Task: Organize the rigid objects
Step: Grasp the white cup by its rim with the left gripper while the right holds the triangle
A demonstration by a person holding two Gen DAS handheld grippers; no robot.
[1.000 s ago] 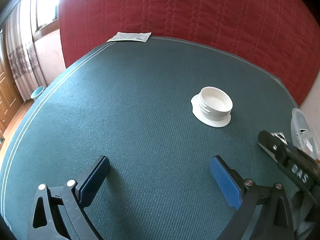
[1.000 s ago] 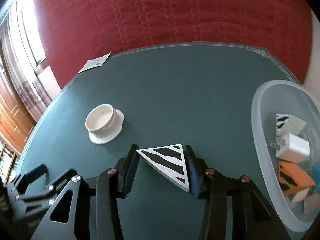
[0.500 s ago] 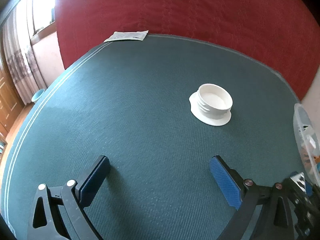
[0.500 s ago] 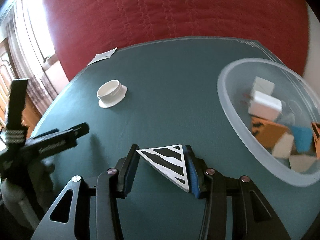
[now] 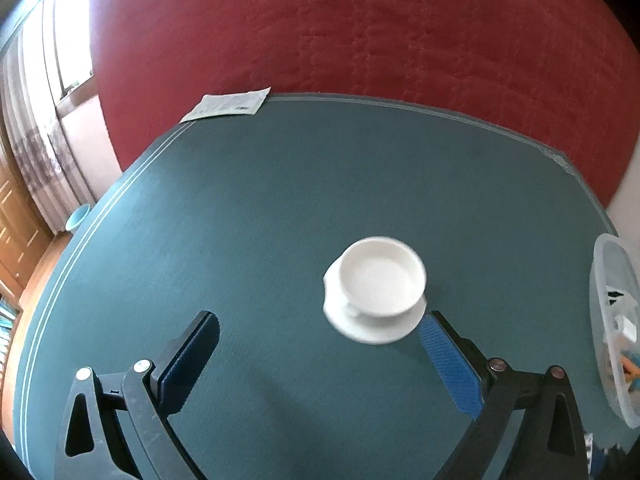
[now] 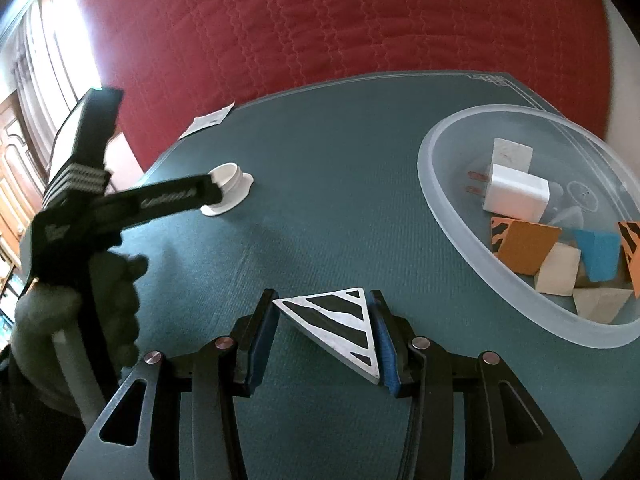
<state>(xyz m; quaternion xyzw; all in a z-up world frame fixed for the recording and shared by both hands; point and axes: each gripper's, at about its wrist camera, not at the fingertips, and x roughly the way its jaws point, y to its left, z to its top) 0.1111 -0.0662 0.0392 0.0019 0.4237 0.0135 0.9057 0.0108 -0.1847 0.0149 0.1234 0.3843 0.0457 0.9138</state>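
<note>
Green table (image 5: 248, 216): my left hand-held gripper (image 5: 320, 344) gapes, white lid (image 5: 376, 288) beside its right finger; right hand-held gripper (image 6: 324, 328) clamps zebra-striped wedge (image 6: 336, 320).

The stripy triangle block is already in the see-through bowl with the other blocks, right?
Not yet. The right wrist view shows the stripy triangle block pinched between the right gripper's fingers, above the green table. The see-through bowl with the other blocks sits beside it.
</note>
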